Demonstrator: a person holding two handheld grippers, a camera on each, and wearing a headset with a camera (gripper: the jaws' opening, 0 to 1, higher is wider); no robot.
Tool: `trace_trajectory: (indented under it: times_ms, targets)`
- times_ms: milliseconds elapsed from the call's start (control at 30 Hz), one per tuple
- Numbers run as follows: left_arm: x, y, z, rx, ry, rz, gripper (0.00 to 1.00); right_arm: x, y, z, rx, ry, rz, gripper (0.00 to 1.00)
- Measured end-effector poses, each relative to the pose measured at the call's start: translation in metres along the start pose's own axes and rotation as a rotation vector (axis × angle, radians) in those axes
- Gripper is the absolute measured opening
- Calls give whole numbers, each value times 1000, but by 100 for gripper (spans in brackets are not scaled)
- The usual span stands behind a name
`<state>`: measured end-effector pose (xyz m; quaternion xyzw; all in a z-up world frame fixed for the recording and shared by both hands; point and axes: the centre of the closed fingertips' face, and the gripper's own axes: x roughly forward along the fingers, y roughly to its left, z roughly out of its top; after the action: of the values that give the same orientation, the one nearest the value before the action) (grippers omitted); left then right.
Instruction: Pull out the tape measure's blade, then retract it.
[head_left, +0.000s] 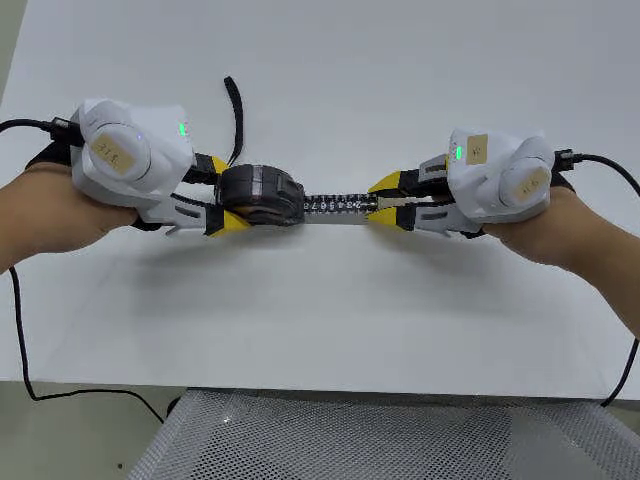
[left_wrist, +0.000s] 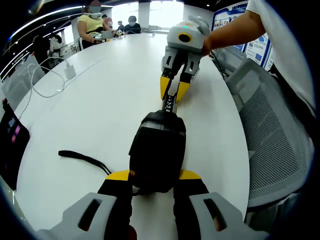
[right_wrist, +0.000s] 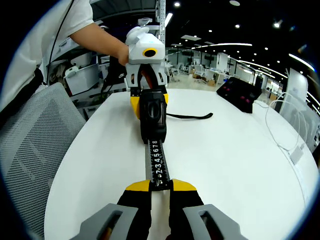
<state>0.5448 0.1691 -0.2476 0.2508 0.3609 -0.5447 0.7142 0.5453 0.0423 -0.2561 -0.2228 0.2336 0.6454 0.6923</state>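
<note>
We see L tongs (head_left: 227, 193) clamping tape measure (head_left: 262, 194), R tongs (head_left: 383, 200) pinching part-drawn blade (head_left: 340, 205); case prob. resting on table (head_left: 330, 310).

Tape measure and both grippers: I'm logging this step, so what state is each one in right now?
left gripper: shut on the tape measure case.
right gripper: shut on the blade at its end.
tape measure case: clamped, blade slot facing the right gripper.
blade: pulled out a short way, straight, numbers showing.
strap: loose, trailing on the table.
</note>
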Motion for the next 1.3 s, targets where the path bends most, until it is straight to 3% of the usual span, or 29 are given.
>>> trace_trajectory:
  times_ms: [1300]
  targets:
    - [1,-1,2,8,0,-4,27,-34,-2,-33,16,72,-26,8]
